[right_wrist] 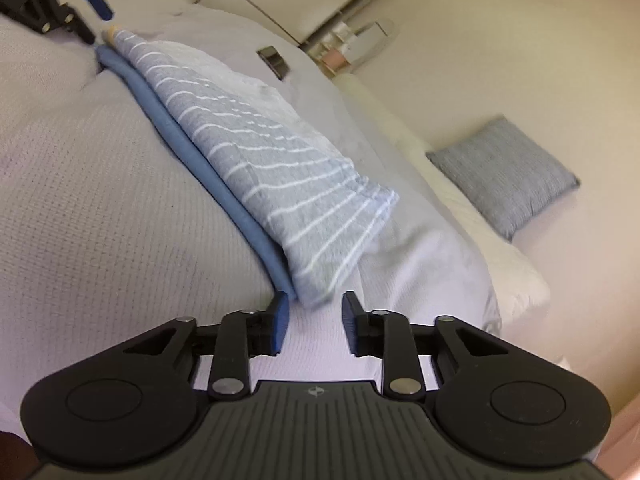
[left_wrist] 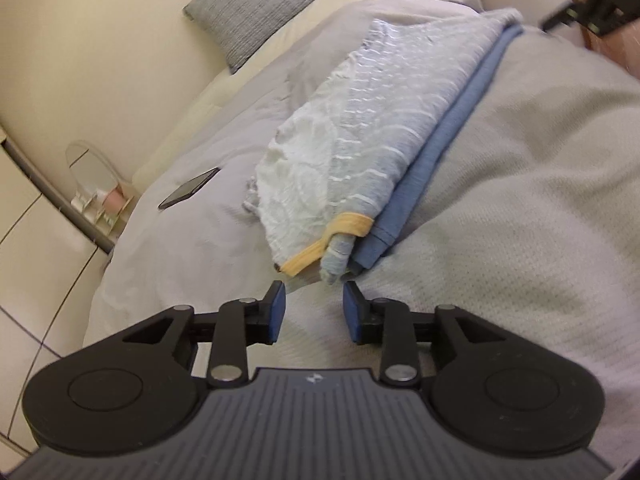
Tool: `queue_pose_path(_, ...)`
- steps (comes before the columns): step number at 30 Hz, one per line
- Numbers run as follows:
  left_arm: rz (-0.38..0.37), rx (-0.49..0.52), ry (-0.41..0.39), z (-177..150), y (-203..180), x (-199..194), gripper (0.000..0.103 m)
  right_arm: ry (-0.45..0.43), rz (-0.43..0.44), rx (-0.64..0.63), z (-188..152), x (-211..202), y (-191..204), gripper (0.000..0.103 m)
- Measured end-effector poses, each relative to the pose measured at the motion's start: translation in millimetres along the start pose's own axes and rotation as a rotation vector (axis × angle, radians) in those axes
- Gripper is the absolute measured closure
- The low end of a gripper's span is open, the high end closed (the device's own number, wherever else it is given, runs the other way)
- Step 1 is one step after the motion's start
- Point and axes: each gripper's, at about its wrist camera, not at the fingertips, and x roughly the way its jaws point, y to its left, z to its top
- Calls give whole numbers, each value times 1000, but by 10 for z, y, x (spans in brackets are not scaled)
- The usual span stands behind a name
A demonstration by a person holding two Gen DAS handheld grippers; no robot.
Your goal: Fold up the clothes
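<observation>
Left gripper (left_wrist: 314, 308): jaws parted, nothing between the pads; it is held just short of the near end of the garment, pointing along it.
Right gripper (right_wrist: 315, 322): jaws likewise parted and empty, at the opposite end, so the garment lies between the two grippers.
Garment (left_wrist: 384, 128): a grey top with white stripes, laid folded into a long strip on the bed (left_wrist: 540, 200); a yellow-trimmed opening (left_wrist: 332, 236) is seen at the left gripper's end.
Blue piece (left_wrist: 444, 184): lies under the striped layer along one edge; whether it is a second garment or part of the same one cannot be told.
Placement, as judged: a fold appears finished and let go, one gripper at each end for an even lay.
Count: two grippers, one striped garment, one blue layer, one phone (left_wrist: 188, 188), one cushion (left_wrist: 252, 12).
</observation>
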Motion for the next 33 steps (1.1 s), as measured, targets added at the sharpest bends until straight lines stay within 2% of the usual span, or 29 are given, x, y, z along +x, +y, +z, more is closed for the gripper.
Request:
queue_pose_path(1,4,-23,2,20,34,-67,68,10,-2,18,1,-30,-10,62)
queue_pose_path(3,13,-70,7,59,101,-202,64,26,-14,58,24,-128,-30,47)
queue_pose_path(6,24,-169,5,141,185,-462,52,27,-20,155,90,-364,-39,40)
queue_pose_path(8,27,-229,-7,190,187,-648,36,24,-18,223,138,-523,-41,34)
queue_pose_path(9,28,-256,-17,210,176,-755,34,22,-12,261,162,-597,-36,28)
queue_pose_path(12,44,-298,-17,241,45,-1061,27,12,22,370,231,-805,-10,21)
queue_pose_path(14,38,-345,1,257,-54,-1254,14,-6,44,406,278,-956,13,14)
queue_pose_path(21,17,-520,12,362,-329,-1774,5,-35,104,531,427,-1501,-91,13)
queue_pose_path(26,2,-638,17,447,-390,-1912,4,44,133,684,398,-1640,-234,13)
queue_pose_path(28,-5,-682,14,482,-396,-1956,3,64,135,734,385,-1712,-261,0)
queue_pose_path(33,-7,-715,32,577,-446,-1977,2,71,131,803,397,-1854,-340,0)
